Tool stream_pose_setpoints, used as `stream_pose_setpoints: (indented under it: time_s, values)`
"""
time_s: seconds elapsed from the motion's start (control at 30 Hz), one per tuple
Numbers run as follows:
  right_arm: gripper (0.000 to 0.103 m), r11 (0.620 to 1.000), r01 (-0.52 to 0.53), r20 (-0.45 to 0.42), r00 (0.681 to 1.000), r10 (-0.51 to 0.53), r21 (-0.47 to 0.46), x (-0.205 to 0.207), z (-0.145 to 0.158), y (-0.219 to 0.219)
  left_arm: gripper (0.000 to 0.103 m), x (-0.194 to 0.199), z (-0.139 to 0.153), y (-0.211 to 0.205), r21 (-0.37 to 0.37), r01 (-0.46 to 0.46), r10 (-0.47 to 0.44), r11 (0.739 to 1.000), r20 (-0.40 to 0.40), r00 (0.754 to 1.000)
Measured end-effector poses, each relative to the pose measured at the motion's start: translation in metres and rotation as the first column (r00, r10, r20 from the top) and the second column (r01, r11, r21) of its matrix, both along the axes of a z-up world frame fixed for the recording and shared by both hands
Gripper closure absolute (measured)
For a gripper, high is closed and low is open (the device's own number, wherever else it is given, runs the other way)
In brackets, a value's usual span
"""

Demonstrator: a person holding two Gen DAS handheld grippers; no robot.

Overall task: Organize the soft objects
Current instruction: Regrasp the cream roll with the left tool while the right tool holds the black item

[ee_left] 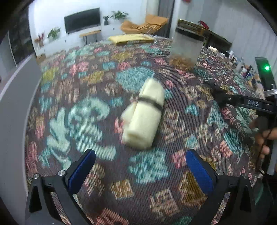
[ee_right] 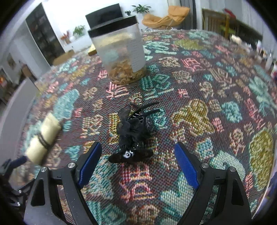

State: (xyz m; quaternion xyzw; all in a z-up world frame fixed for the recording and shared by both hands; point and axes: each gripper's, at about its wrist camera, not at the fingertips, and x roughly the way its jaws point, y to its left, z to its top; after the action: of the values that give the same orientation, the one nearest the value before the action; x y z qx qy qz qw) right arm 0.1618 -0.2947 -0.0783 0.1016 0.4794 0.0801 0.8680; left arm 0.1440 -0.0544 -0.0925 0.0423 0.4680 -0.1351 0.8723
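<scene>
Both grippers hang spread over the patterned bench: the left gripper (ee_left: 140, 170) faces the banded cream foam roll (ee_left: 144, 115) just ahead, the right gripper (ee_right: 137, 165) the black hair accessory (ee_right: 134, 133), so I'd judge closing in comes next.

White walls, wall-mounted television (ee_left: 82, 19), potted plants (ee_left: 119, 15), orange lounge chair (ee_left: 144, 25), dark cabinet (ee_right: 44, 34).

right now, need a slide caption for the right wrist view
Open right gripper poised over a black hair claw clip on the patterned tablecloth, lidded jar behind.
</scene>
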Motion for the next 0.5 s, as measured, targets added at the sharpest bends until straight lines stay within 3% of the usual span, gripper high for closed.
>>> stream_pose_setpoints:
  time_s: [0.1, 0.17, 0.2, 0.23, 0.3, 0.33, 0.4, 0.5]
  values:
    - [0.016, 0.999, 0.001, 0.027, 1.000, -0.002, 0.037, 0.005, 0.008, 0.001, 0.001, 0.024, 0.001, -0.015, 0.094, -0.004, 0.004, 0.996, 0.008, 1.000]
    - [0.017, 1.000, 0.010, 0.022, 1.000, -0.010, 0.013, 0.015, 0.007, 0.003, 0.010, 0.044, -0.006, -0.020, 0.122, -0.012, 0.016, 0.992, -0.036, 0.999]
    - [0.026, 1.000, 0.001, 0.008, 1.000, -0.001, 0.013, 0.022, 0.004, 0.003, 0.023, 0.049, -0.011, -0.020, 0.128, -0.014, 0.022, 0.992, -0.063, 0.998]
    - [0.065, 1.000, -0.022, -0.021, 1.000, 0.022, 0.011, 0.030, 0.000, 0.003, 0.026, 0.054, -0.017, -0.021, 0.123, -0.010, 0.022, 0.992, -0.095, 0.995]
    - [0.064, 0.996, -0.082, -0.057, 0.995, 0.081, -0.019, 0.038, -0.002, 0.004, 0.037, 0.059, -0.015, -0.020, 0.088, -0.005, 0.015, 0.996, -0.109, 0.994]
    - [0.064, 0.994, -0.107, -0.079, 0.991, 0.105, -0.029, 0.039, 0.000, 0.004, 0.060, 0.060, -0.012, -0.021, 0.085, 0.008, 0.001, 0.996, -0.109, 0.994]
    - [0.064, 0.993, -0.099, -0.098, 0.991, 0.093, -0.063, 0.048, 0.005, -0.007, 0.062, 0.061, -0.006, -0.024, 0.107, 0.018, -0.007, 0.994, -0.097, 0.995]
    - [0.064, 0.998, 0.001, -0.058, 0.998, -0.005, -0.065, 0.073, 0.021, -0.044, 0.062, 0.067, 0.004, -0.018, 0.027, -0.007, 0.010, 1.000, -0.097, 0.995]
